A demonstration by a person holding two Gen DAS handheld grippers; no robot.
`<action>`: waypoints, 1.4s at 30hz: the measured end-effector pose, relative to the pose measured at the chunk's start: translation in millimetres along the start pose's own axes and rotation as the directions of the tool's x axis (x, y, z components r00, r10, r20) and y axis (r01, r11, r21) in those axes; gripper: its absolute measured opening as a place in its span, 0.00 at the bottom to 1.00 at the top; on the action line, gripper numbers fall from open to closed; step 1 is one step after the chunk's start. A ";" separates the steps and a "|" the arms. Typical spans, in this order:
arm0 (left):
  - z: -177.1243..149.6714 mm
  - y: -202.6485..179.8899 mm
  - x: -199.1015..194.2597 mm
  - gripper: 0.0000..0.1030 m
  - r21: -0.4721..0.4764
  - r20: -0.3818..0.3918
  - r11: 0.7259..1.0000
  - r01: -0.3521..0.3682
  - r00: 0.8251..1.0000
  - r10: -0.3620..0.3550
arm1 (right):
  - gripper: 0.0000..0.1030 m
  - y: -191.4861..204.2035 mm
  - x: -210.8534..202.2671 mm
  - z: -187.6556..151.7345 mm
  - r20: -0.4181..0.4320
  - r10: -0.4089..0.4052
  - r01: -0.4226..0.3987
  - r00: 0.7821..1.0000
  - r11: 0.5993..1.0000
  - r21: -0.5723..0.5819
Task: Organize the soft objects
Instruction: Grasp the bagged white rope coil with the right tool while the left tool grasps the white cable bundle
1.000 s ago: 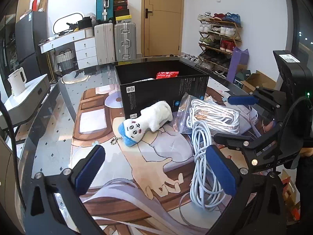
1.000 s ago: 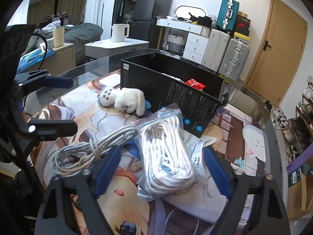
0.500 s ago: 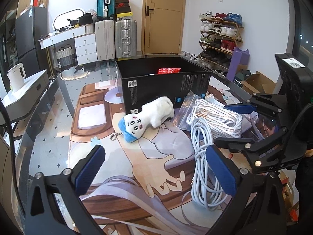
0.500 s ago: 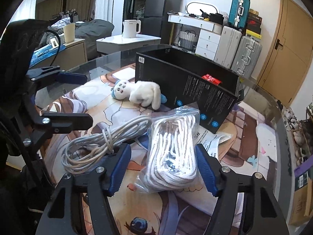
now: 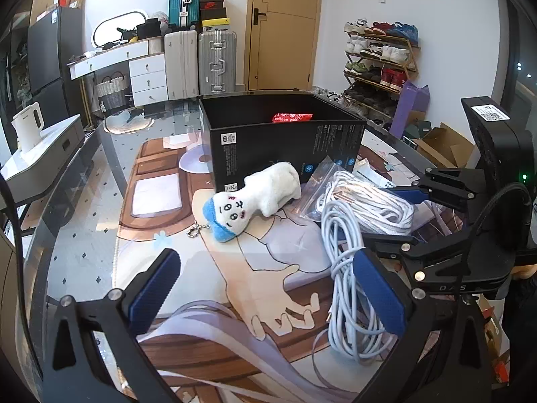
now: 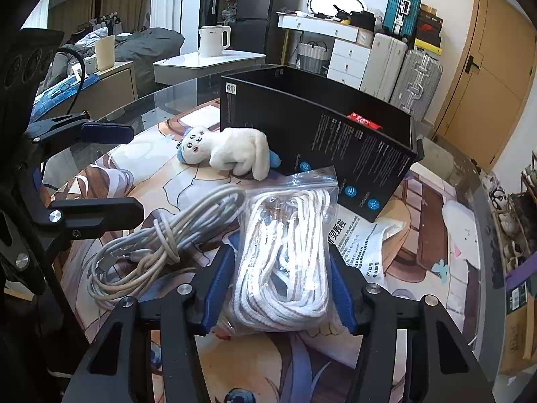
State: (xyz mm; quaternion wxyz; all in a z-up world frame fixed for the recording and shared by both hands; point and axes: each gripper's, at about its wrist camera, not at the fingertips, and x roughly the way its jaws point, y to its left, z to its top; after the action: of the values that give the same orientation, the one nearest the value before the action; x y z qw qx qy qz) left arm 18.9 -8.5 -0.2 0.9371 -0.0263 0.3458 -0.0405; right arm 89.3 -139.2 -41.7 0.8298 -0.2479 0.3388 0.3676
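Two grippers over one glass-topped table (image 5: 84,235) with an anime print under the glass. Biggest thing on it is the open black box (image 6: 319,134), sitting toward the far side, with a red packet (image 5: 292,117) poking up inside. A printed white pouch (image 6: 362,235) lies flat just in front of the box's right end.

Next down is the clear zip bag of white rope (image 6: 285,258), lying in front of the box. The right gripper (image 6: 278,288) has its blue pads pressed against both sides of the bag, so it's pinching it (bag looks to be resting on the table, hard to be sure). Touching the bag's left side is a loose coil of grey-white cable (image 6: 151,248).

The left gripper (image 5: 265,288) hangs above the table with its fingers spread wide and nothing between them.

Smallest is the white plush toy (image 5: 258,198) with a blue hat, lying on its side against the front of the box.
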 end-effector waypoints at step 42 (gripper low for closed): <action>-15.1 -45.6 22.5 1.00 0.075 -0.131 0.995 0.067 0.990 -0.057 | 0.42 -24.6 -39.1 -10.7 0.086 0.003 -0.008 0.996 0.998 0.058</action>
State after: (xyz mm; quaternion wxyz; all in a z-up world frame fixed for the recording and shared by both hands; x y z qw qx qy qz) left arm 23.5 -56.4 -22.7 0.9113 0.0030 0.4028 -0.0850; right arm 84.9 -178.5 -15.5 0.8496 -0.2066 0.3139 0.3701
